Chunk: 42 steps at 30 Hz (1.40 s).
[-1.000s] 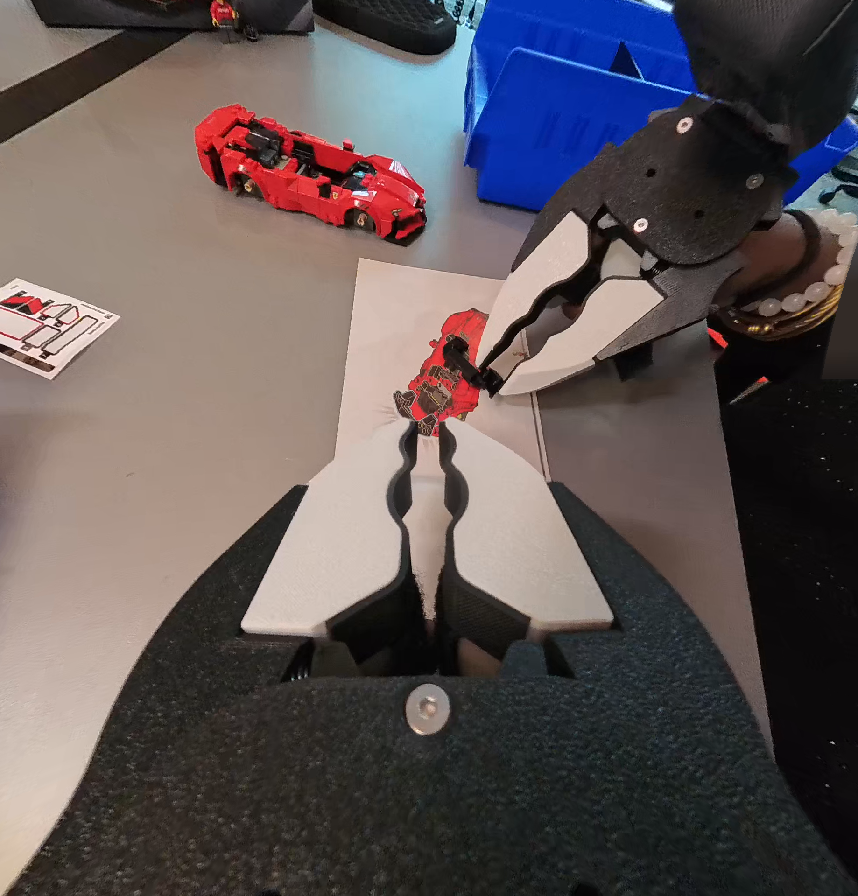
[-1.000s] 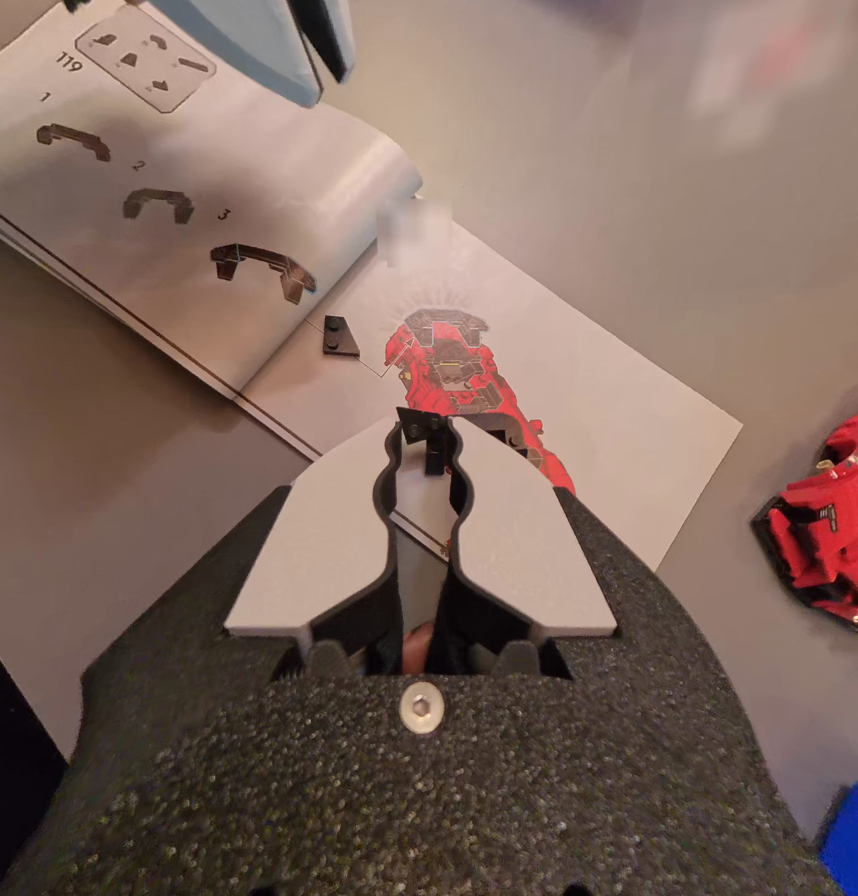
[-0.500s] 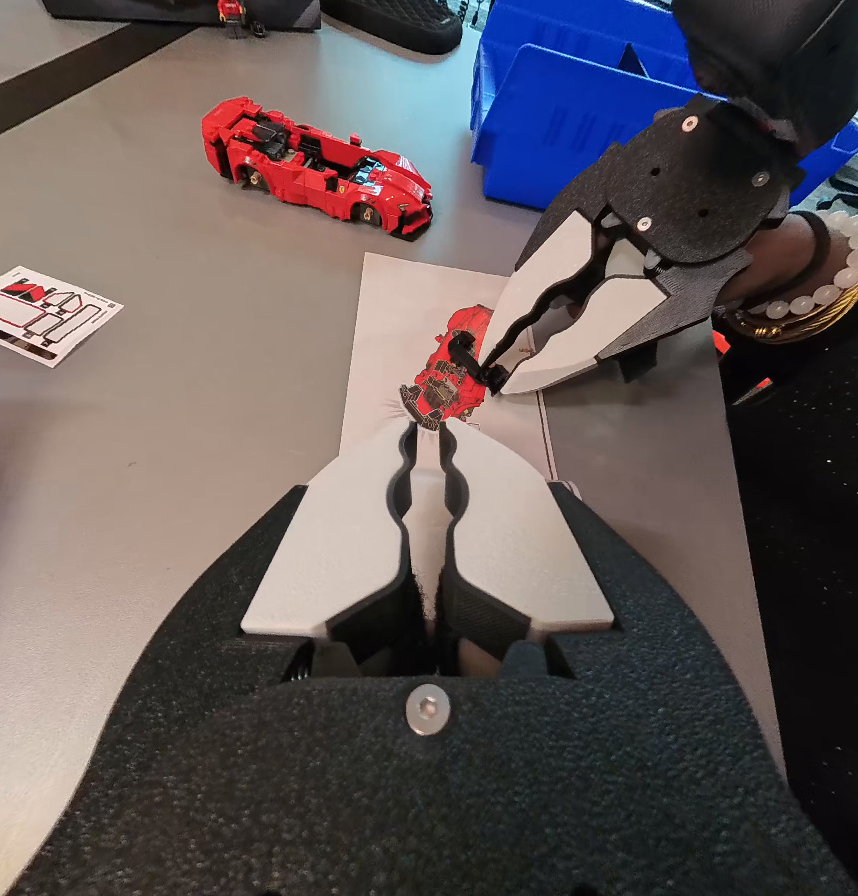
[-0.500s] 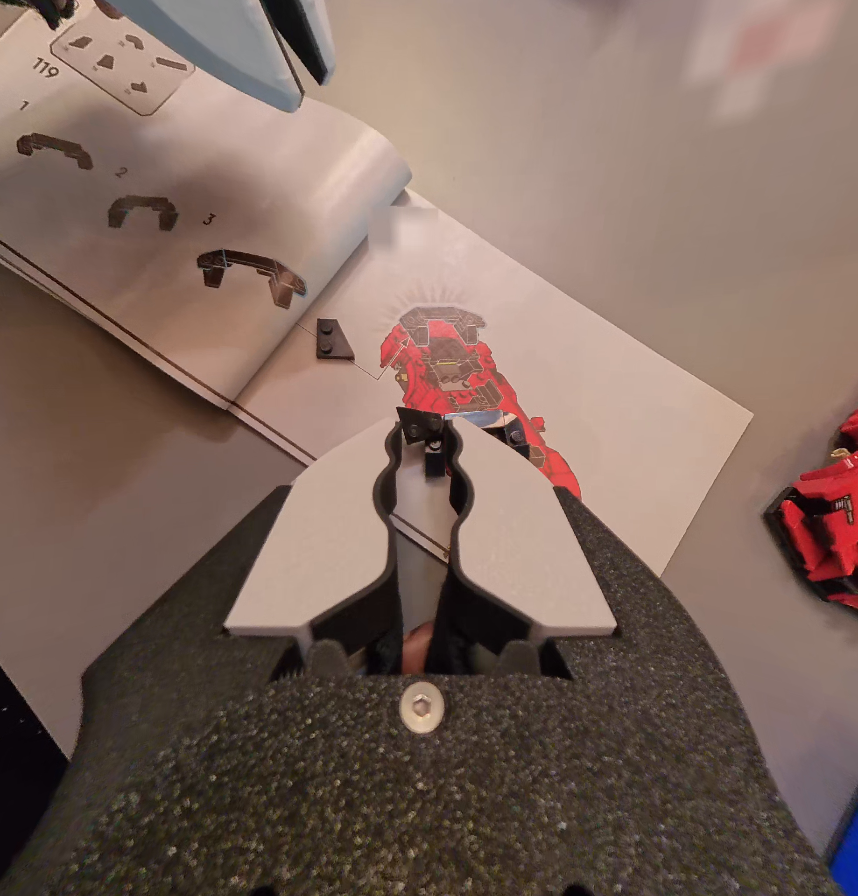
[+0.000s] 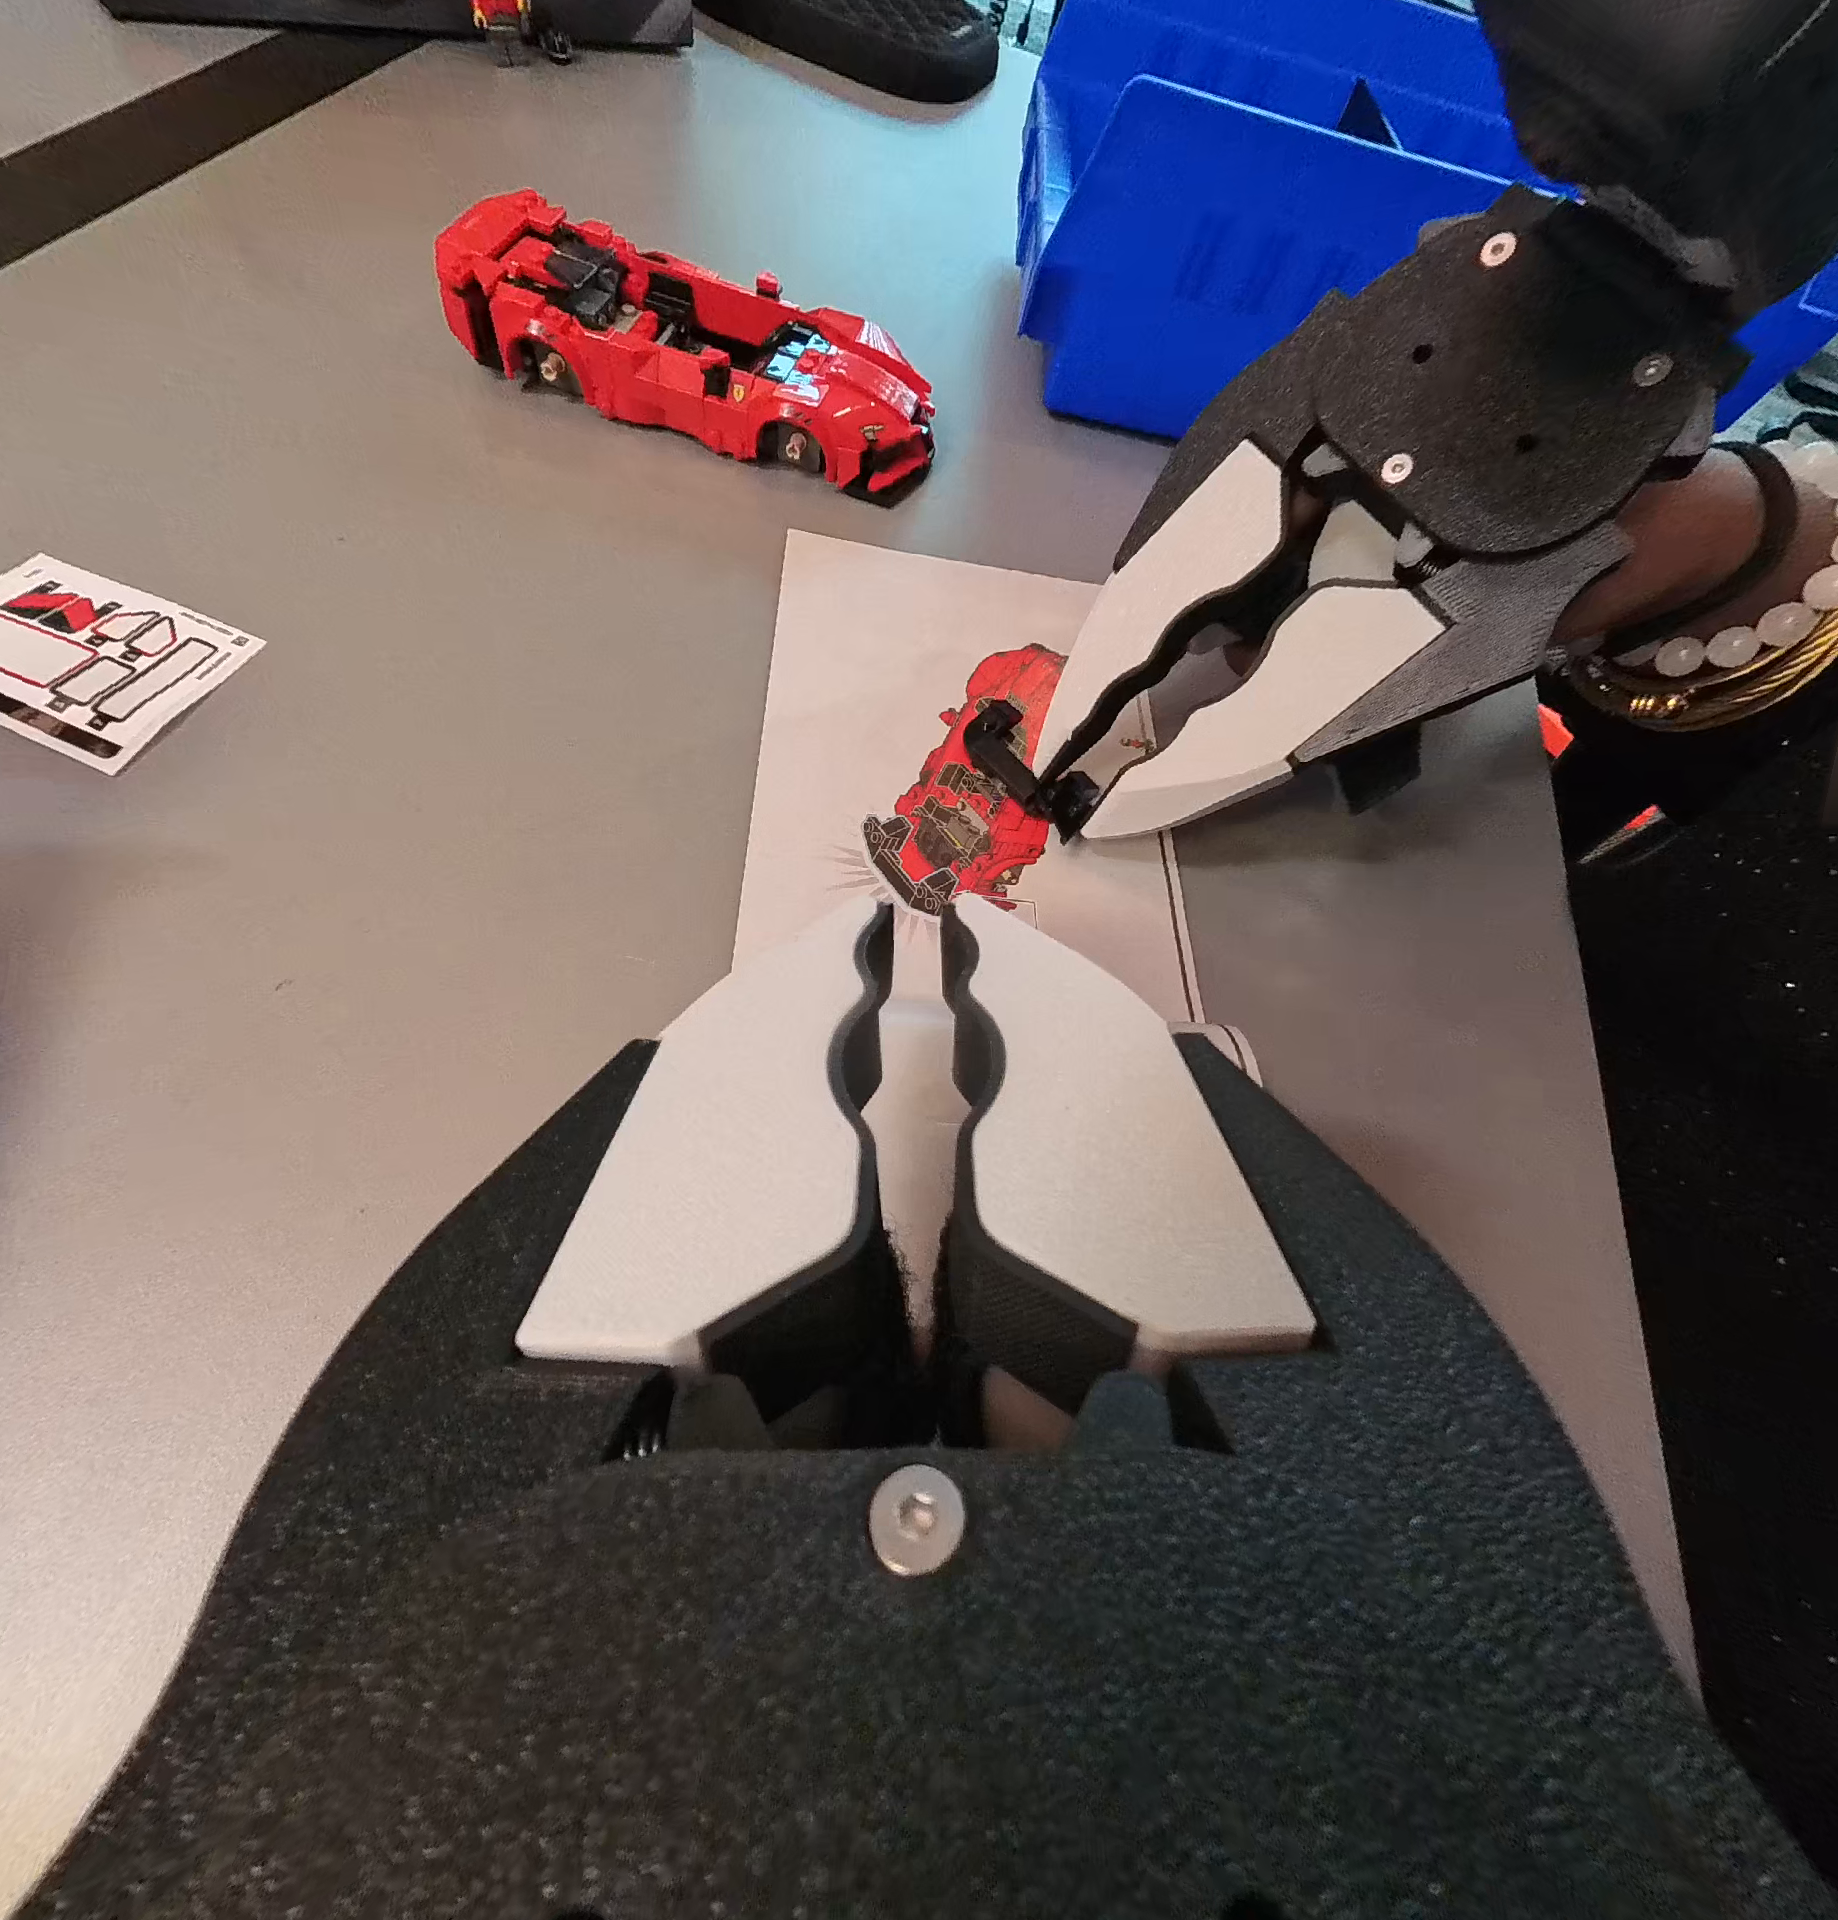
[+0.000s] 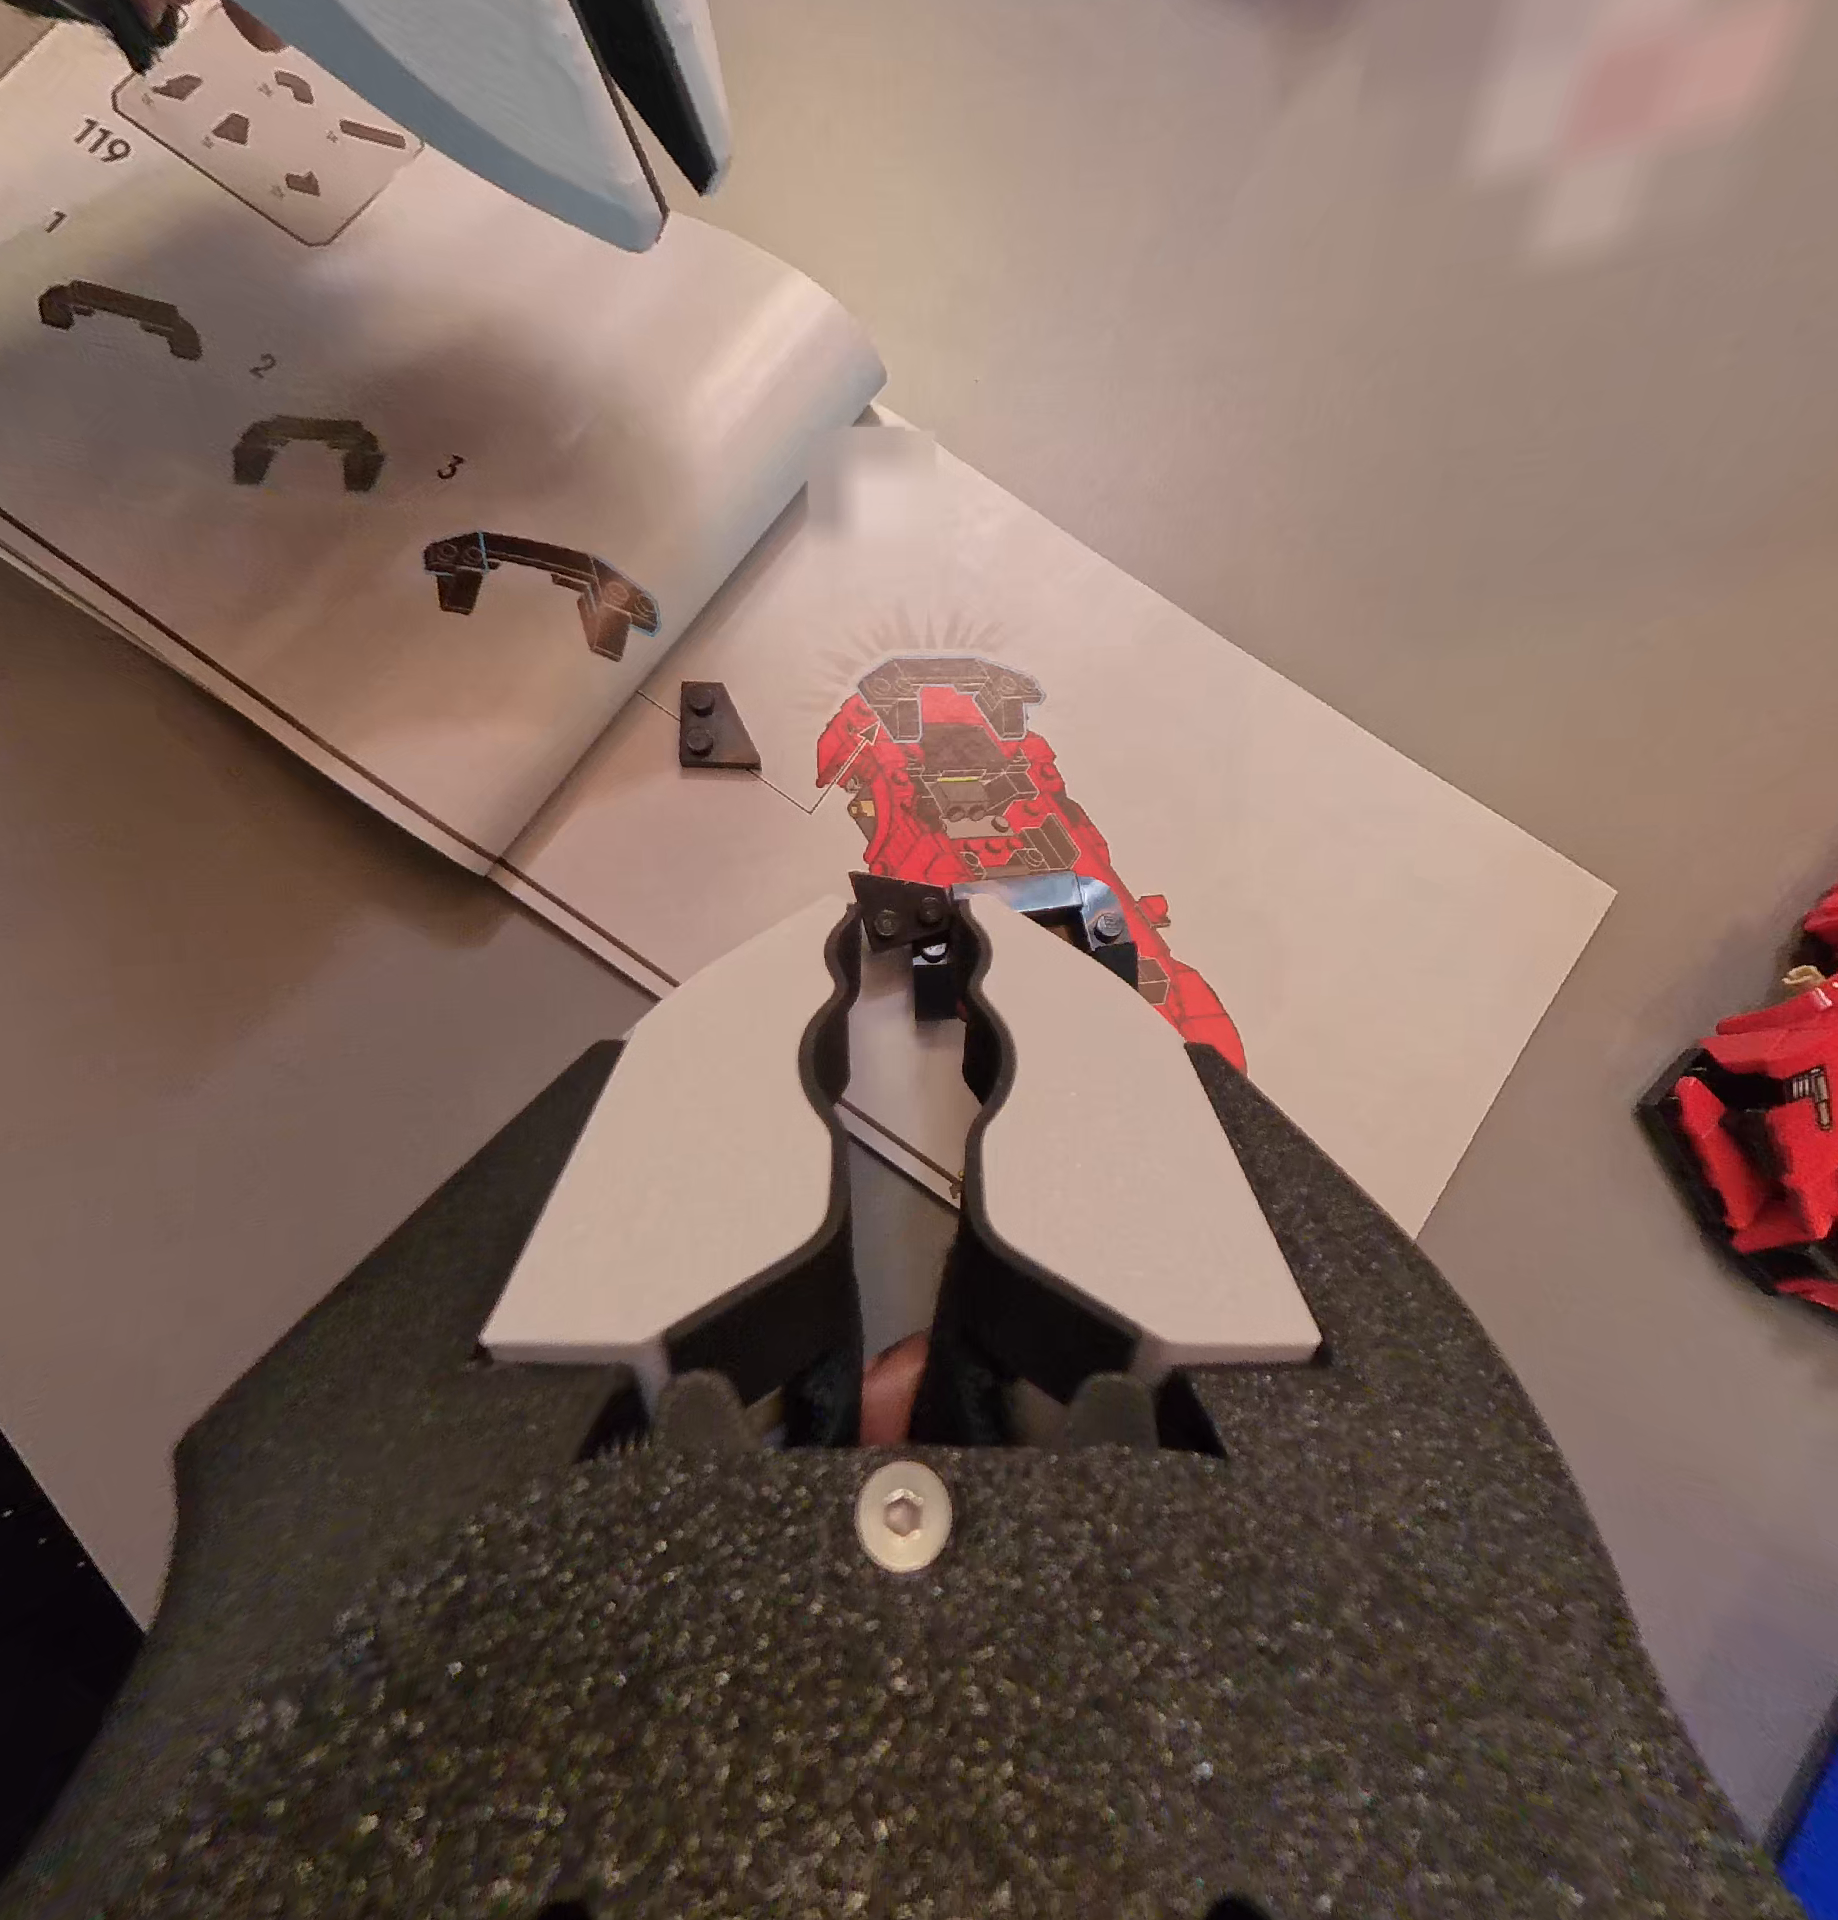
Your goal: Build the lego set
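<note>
while the right gripper [image 6: 910, 925] stays clamped on the black arch assembly [image 6: 1008, 914], little else has changed over the last second: in the left wrist view the red lego car [image 5: 686, 343] and sticker sheet [image 5: 89, 665] sit slightly lower in frame than before, so the left gripper [image 5: 910, 920] has crept forward a touch. no brick has been added or released in that time. judgement: still a checking step, the sub-assembly being compared with the printed diagram, not yet fitted to the car.

the arch assembly hangs just over the open instruction booklet [image 6: 1258, 748], above the printed red car picture. a loose black wedge plate [image 6: 712, 727] lies on the page near the fold, untouched; it likely belongs on the arch next.

pose: right gripper comes in from the right side, fingers angled down toward the page, pinching one end of the arch at the very tips. left gripper points along the booklet, fingers nearly together with a narrow gap, holding nothing. blue bin [image 5: 1206, 260] stands beyond; car is well apart from both grippers.
</note>
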{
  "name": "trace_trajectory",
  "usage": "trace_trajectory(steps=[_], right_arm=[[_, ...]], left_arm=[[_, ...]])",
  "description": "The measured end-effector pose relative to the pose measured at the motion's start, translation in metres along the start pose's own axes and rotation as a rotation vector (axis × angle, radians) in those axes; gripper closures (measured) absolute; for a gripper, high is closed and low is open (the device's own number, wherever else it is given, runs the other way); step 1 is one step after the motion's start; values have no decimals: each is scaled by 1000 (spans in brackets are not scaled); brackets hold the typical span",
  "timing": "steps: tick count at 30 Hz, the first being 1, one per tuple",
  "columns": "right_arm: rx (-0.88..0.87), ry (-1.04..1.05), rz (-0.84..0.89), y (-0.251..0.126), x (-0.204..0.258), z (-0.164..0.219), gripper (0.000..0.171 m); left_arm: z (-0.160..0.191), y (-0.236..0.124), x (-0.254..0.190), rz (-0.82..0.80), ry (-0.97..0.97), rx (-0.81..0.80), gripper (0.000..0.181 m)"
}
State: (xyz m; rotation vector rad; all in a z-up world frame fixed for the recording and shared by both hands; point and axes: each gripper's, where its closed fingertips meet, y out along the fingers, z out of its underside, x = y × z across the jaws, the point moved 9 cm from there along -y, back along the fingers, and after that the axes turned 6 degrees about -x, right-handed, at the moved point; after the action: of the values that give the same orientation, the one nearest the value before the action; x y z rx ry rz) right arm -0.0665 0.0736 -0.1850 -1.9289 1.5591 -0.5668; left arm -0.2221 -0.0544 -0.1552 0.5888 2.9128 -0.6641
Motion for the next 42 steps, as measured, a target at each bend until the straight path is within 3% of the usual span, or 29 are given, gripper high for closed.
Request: trace_trajectory(steps=[13, 18, 25, 35, 39, 42], right_arm=[[-40, -30, -6, -5, 0, -3, 155], [-209, -247, -112, -20, 3, -13, 154], [-446, -724, -318, -39, 16, -39, 154], [-420, -897, -394, -39, 19, -52, 154], [-418, -924, -406, -39, 20, -56, 154], [-408, -894, -349, -42, 11, -56, 154]], left_arm=[[1, -1, 0, -6, -7, -4, 173], [-4, -3, -3, 26, -73, -56, 171], [-7, -1, -16, 298, -340, -159, 171], [-4, 11, -34, 489, -469, -134, 168], [-5, 17, -36, 517, -476, -145, 175], [-6, 15, -31, 468, -468, -142, 154]])
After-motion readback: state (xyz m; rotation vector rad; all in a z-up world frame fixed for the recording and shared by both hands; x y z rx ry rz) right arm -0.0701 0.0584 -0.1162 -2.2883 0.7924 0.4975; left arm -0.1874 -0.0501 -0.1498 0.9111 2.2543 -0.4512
